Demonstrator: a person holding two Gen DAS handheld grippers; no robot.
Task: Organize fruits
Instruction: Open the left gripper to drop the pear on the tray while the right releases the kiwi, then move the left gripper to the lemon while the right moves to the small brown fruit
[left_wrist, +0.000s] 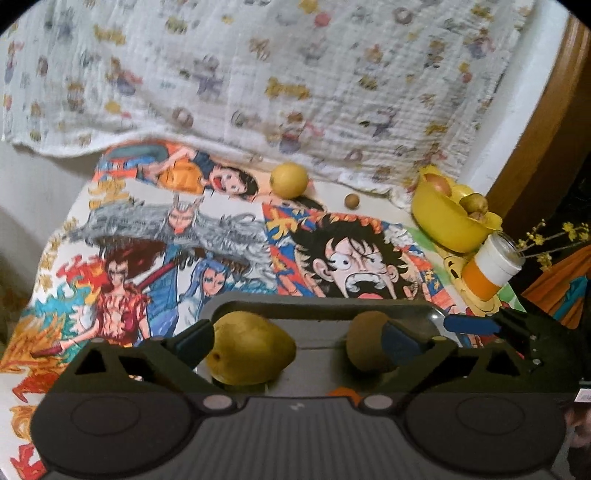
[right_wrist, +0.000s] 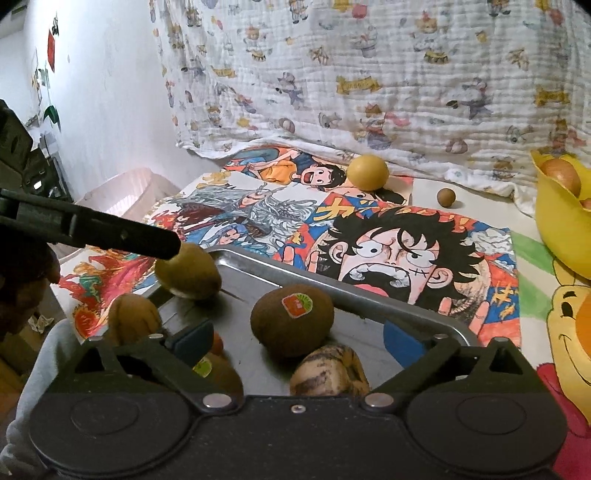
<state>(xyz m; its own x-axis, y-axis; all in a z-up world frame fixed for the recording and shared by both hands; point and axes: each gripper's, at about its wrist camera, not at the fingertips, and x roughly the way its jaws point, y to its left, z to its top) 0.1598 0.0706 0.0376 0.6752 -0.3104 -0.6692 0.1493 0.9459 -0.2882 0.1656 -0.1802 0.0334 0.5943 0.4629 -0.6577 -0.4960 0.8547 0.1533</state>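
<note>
A metal tray (left_wrist: 325, 308) lies on the cartoon-print cloth with fruit in it. My left gripper (left_wrist: 299, 341) stands open over it, with a yellow-green pear (left_wrist: 251, 350) by its left finger and a brown kiwi (left_wrist: 369, 343) by its right finger. My right gripper (right_wrist: 297, 341) is open above the same tray (right_wrist: 369, 299). A kiwi with an orange sticker (right_wrist: 291, 317) and a striped fruit (right_wrist: 328, 373) lie between its fingers without being pressed. The pear (right_wrist: 188, 273) lies under one of the left gripper's fingers (right_wrist: 122, 236).
A round yellow fruit (left_wrist: 289, 181) and a small brown ball (left_wrist: 352, 201) lie at the back of the cloth. A yellow bowl (left_wrist: 450, 221) of fruit and an orange-and-white cup (left_wrist: 491, 266) stand at the right. A white basket (right_wrist: 125, 192) stands at the left.
</note>
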